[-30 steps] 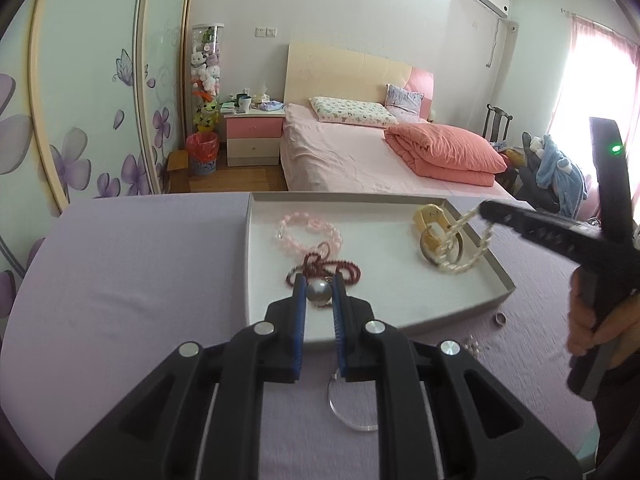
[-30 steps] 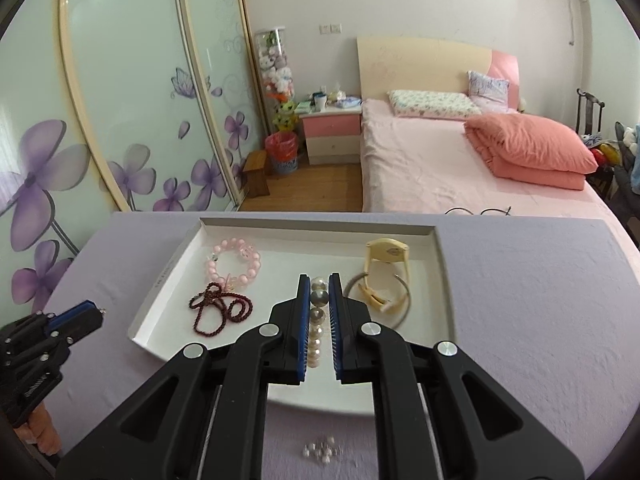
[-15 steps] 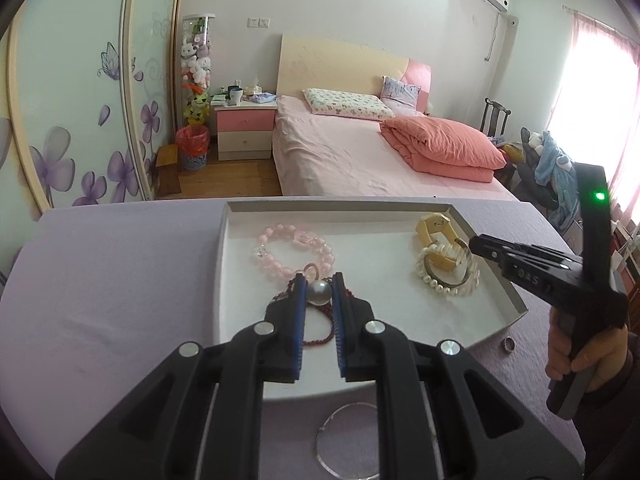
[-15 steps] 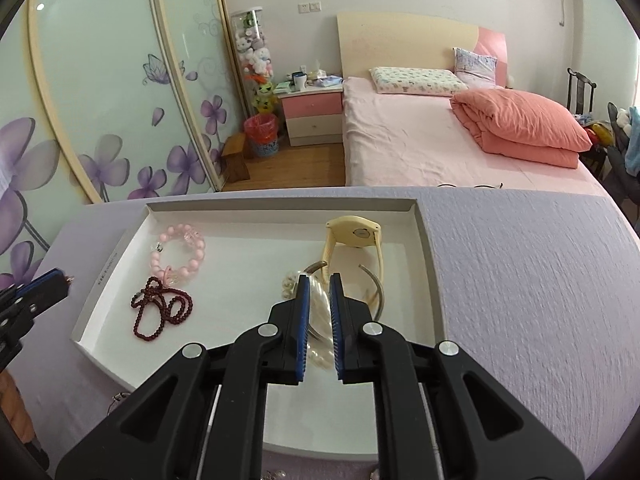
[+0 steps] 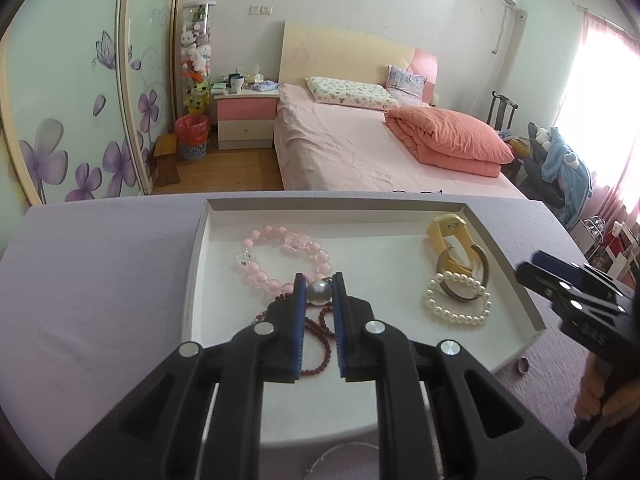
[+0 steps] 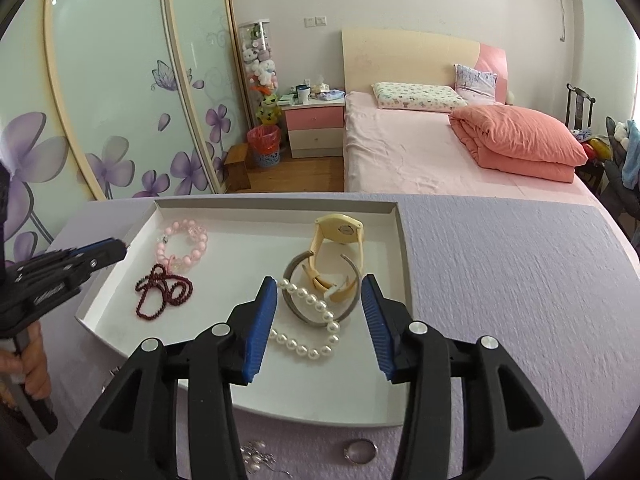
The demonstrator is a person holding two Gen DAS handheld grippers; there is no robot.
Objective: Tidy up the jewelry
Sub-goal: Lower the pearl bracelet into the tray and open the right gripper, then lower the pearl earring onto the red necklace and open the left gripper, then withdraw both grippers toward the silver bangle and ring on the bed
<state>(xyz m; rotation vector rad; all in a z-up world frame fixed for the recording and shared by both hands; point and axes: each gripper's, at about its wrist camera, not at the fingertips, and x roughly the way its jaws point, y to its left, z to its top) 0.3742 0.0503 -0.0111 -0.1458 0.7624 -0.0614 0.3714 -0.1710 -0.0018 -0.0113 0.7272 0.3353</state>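
A white tray (image 5: 200,248) (image 6: 402,248) lies on the purple tablecloth. In it are a pink bead bracelet (image 5: 280,258) (image 6: 185,244), a dark red bead string (image 5: 318,334) (image 6: 162,292), a cream watch (image 5: 448,236) (image 6: 340,236), a grey bangle (image 5: 482,268) (image 6: 296,308) and a white pearl bracelet (image 5: 456,308) (image 6: 312,328). My left gripper (image 5: 319,292) is shut on a grey pearl (image 5: 319,293) above the red string. My right gripper (image 6: 319,312) is open, just above the pearl bracelet, which lies free in the tray.
A silver ring (image 6: 361,451) (image 5: 521,366), a small pearl cluster (image 6: 256,456) and a thin wire hoop (image 5: 344,458) lie on the cloth before the tray's near edge. A bed and nightstand stand beyond the table.
My right gripper opened and let go of the pearl bracelet, which now lies in the tray over the bangle. My left gripper moved forward over the tray, still holding the grey pearl.
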